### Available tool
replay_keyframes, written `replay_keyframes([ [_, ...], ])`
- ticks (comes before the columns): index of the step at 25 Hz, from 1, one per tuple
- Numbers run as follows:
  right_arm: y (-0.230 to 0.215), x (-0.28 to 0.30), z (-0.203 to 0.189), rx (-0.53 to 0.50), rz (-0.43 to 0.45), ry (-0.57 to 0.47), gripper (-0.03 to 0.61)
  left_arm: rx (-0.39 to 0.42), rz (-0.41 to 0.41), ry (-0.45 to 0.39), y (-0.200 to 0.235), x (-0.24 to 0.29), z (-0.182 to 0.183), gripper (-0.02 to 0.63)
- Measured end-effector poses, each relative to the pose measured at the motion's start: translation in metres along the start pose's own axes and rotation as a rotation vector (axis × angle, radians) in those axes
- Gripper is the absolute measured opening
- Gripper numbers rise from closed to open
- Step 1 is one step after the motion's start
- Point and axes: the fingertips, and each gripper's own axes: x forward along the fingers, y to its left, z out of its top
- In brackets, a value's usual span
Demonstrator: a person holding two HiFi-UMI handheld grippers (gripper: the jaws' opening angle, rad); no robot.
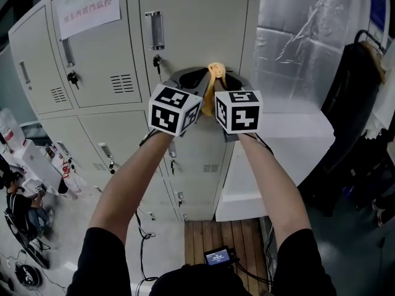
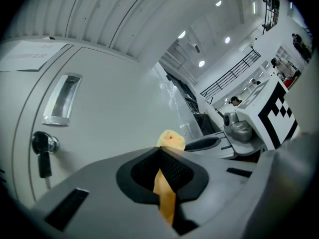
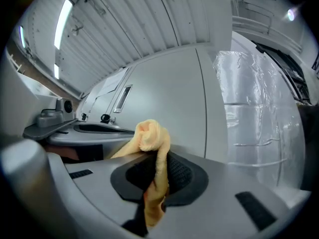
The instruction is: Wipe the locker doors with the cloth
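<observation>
Head view: grey lockers are seen from above, and the left gripper (image 1: 199, 77) and right gripper (image 1: 230, 81) are held side by side in front of an upper locker door (image 1: 197, 17). A yellow cloth (image 1: 214, 72) is bunched between the two gripper tips, at the lower part of that door and toward its right edge; whether it touches the metal cannot be told. A recessed handle (image 1: 155, 29) and a key lock (image 1: 157, 60) sit near the door's left edge, and a paper notice (image 1: 86, 6) is stuck on the neighbouring door.

Left gripper view: the jaws of the left gripper (image 2: 162, 172) are clenched on a strip of the cloth (image 2: 165, 195), and a small yellow knob of it shows above them. The handle (image 2: 62, 99) and the lock (image 2: 44, 144) are seen at the left.

Right gripper view: the right gripper (image 3: 157, 177) is likewise closed on the cloth (image 3: 150, 136), which is heaped above the pads and hangs down between them. A foil-wrapped surface (image 3: 259, 103) is seen beyond the door's right edge.
</observation>
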Motion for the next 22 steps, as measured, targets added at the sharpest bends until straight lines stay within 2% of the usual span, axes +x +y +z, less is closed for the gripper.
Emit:
replay_keyframes([
  [11, -0.055, -0.024, -0.007, -0.013, -0.071, 0.014, 0.058, -0.009, -0.062, -0.014, -0.043, 0.041, 0.007, 0.020],
  [17, -0.056, -0.026, -0.009, -0.026, -0.072, 0.029, 0.057, -0.011, -0.069, -0.003, -0.045, 0.040, 0.002, 0.020],
  [22, -0.045, -0.031, -0.004, 0.011, -0.026, -0.006, 0.057, 0.011, -0.066, -0.024, -0.046, 0.027, 0.007, 0.020],
])
